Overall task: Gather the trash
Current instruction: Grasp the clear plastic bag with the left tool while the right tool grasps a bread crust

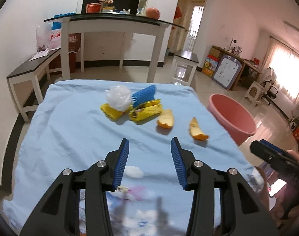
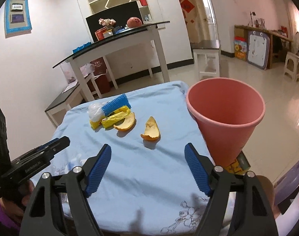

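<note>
Two hand-held grippers hang over the near edge of a table draped in a pale blue cloth point(image 2: 129, 169), both spread wide with nothing between their ribbed blue pads, as a person sets about clearing scraps. Standing off the table's right edge is the largest piece of the scene, a pink bin point(image 2: 226, 116), mouth up and showing nothing inside from this angle. Toward the far edge sits the main heap: yellow wrappers point(image 1: 143, 113) with a crumpled white plastic bag point(image 1: 118, 97) and a blue ribbed scrap point(image 1: 144, 94) touching them, and one orange peel point(image 1: 165, 120) lying against the heap's right side. A second orange peel point(image 2: 150, 130), smallest and nearest, lies alone toward the right edge, well apart from the heap, between it and the bin. That loose peel appears the likely first pick: it sits straight ahead of the right gripper point(image 2: 148, 167), slightly beyond its fingertips, while the left gripper point(image 1: 149, 163) has it ahead and off to its right. Its long axis runs roughly front to back, so the right jaws, set side to side, would close across its narrow width, with the bin close on that same side.
</note>
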Demonstrator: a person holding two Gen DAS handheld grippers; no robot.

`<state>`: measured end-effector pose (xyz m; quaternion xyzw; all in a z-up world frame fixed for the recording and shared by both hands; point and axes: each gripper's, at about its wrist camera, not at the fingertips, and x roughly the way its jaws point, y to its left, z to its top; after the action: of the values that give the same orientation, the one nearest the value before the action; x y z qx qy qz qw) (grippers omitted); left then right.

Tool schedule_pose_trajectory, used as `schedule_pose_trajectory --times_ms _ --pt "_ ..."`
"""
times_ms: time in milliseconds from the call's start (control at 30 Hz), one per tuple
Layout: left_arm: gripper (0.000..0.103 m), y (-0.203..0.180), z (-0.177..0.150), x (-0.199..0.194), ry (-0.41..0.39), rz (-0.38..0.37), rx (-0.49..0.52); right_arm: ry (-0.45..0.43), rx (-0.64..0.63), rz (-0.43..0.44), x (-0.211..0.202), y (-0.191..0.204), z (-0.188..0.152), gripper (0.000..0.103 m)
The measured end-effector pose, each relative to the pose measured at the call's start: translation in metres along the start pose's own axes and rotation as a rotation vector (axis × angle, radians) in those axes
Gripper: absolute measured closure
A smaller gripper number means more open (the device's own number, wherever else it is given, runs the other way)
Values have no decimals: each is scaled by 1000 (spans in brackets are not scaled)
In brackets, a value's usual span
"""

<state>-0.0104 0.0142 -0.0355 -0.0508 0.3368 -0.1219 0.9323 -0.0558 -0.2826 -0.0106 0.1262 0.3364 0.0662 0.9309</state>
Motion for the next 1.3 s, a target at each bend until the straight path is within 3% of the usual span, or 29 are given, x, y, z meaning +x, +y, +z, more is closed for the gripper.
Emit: schedule_pose_trajectory --times_ms 167,267,567,900,1133,1167,1200,1300 --pt "58 25 10 12 14 30 -22 54 10 34 23 -3 7 46" --pt "58 36 19 21 24 42 -27 76 -2 51 37 1 10 49" --pt "58 55 51 63 82 10 -62 104 -14 70 70 8 19 50" --pt "58 55 79 122 107 72 -40 140 4 57 96 2 24 49" --pt "58 57 83 147 134 75 -51 156 22 42 110 -4 28 41" --pt "61 57 82 148 135 73 -52 161 25 40 113 -5 29 41" --pt "71 57 81 148 128 77 -48 166 27 38 115 -5 29 41" --pt "82 59 79 146 121 75 -47 184 36 37 123 -6 29 41"
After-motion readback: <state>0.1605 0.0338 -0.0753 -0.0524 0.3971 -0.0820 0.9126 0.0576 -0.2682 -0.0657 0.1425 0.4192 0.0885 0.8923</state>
